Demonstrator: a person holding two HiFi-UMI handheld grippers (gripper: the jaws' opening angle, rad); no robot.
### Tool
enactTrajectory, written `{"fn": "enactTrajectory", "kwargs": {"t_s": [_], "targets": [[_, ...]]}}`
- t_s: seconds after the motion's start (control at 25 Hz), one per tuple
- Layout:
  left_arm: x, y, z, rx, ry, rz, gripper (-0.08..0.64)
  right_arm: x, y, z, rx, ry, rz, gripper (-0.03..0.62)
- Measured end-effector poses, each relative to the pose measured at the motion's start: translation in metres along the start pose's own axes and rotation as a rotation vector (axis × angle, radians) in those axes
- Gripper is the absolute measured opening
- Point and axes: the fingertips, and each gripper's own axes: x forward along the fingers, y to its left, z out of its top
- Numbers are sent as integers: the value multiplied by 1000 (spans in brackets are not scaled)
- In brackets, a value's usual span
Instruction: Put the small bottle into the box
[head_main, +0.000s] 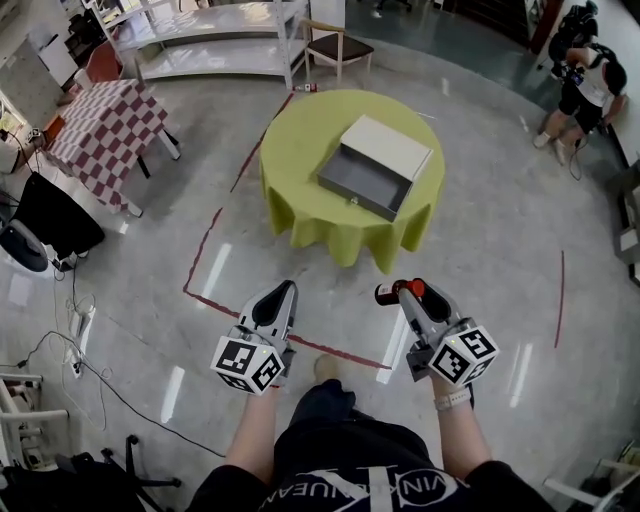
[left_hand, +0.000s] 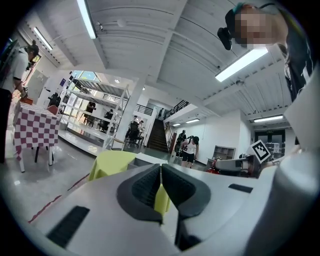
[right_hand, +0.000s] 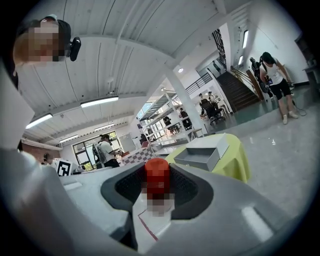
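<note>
I have the left gripper (head_main: 284, 293) at 7 o'clock in the head view and the right gripper (head_main: 403, 291) at 5 o'clock, both pointing toward 12. The left gripper's jaws are drawn together at the tips with nothing between them. The right gripper's jaws stand wide and are clamped on the small red-capped bottle (right_hand: 157, 174), which stands upright between the pads with its cap poking above them. Straight ahead at 12 o'clock is the round table under a yellow-green cloth (head_main: 298, 160), well apart from both grippers. On it lies the open grey rectangular box with a white top (head_main: 375, 163), toward the table's 3 o'clock side. A red-and-white checked table (head_main: 105, 128) sits at 10 o'clock, and a person (head_main: 585, 80) stands at 2 o'clock.
</note>
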Motion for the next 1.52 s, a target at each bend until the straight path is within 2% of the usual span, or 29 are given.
{"fn": "enactTrajectory", "kwargs": {"t_s": [0.52, 0.88, 1.2, 1.52], "targets": [[37, 35, -2, -32, 13, -45, 15, 37, -12, 0, 20, 10, -46, 147], [40, 53, -12, -56, 27, -4, 15, 64, -16, -5, 29, 48, -11, 147], [68, 86, 8, -44, 7, 35, 15, 117, -26, 21, 28, 28, 58, 147], [123, 92, 16, -49, 17, -13, 15, 149, -53, 41, 39, 24, 65, 147]]}}
